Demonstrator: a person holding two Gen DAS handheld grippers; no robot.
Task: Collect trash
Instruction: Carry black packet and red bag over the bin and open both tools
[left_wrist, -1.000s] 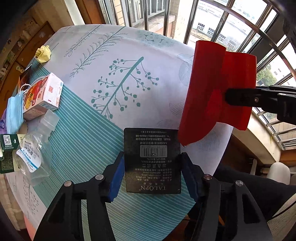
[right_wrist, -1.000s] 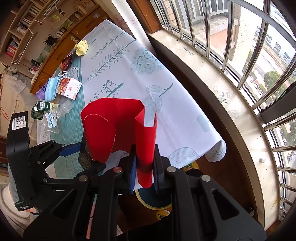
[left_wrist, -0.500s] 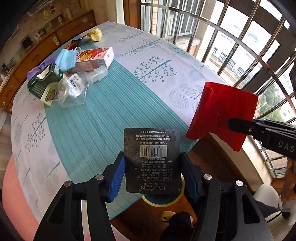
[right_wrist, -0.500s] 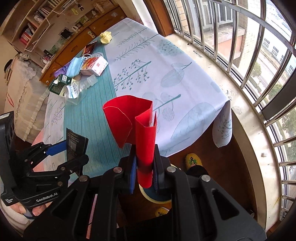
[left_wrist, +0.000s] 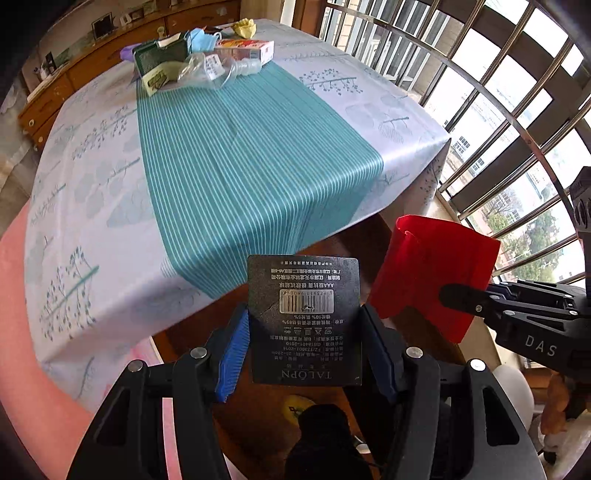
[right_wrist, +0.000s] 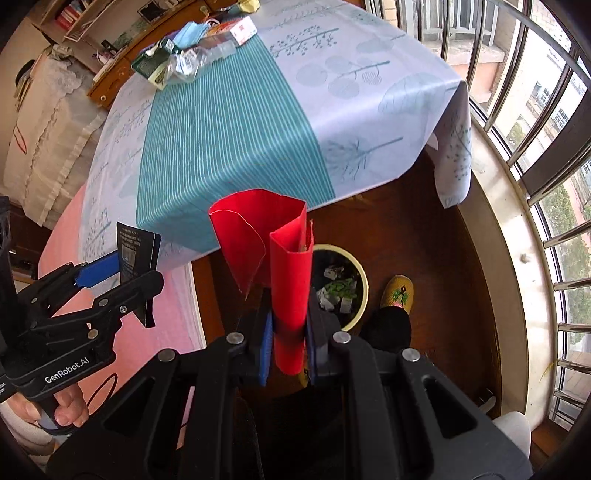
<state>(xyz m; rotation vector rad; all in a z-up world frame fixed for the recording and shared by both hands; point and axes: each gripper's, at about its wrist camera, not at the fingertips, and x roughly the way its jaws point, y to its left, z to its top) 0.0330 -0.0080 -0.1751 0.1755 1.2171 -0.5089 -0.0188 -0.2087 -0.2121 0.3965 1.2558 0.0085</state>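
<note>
Past table edge (left_wrist: 258, 236) now | black card (left_wrist: 303, 321), red sheet (right_wrist: 291, 280) above bin (right_wrist: 360, 291)

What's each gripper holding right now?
Left gripper: closed on the black card.
Right gripper: closed on the red sheet.

We saw a black printed card (left_wrist: 303, 321), barcode side up, held flat past the counter (left_wrist: 229, 155) edge, beside a curled red sheet (right_wrist: 273, 254) standing upright above a yellow-rimmed bin (right_wrist: 360, 273) of scraps. More trash (left_wrist: 195, 62) lay heaped at the counter's far end.
</note>
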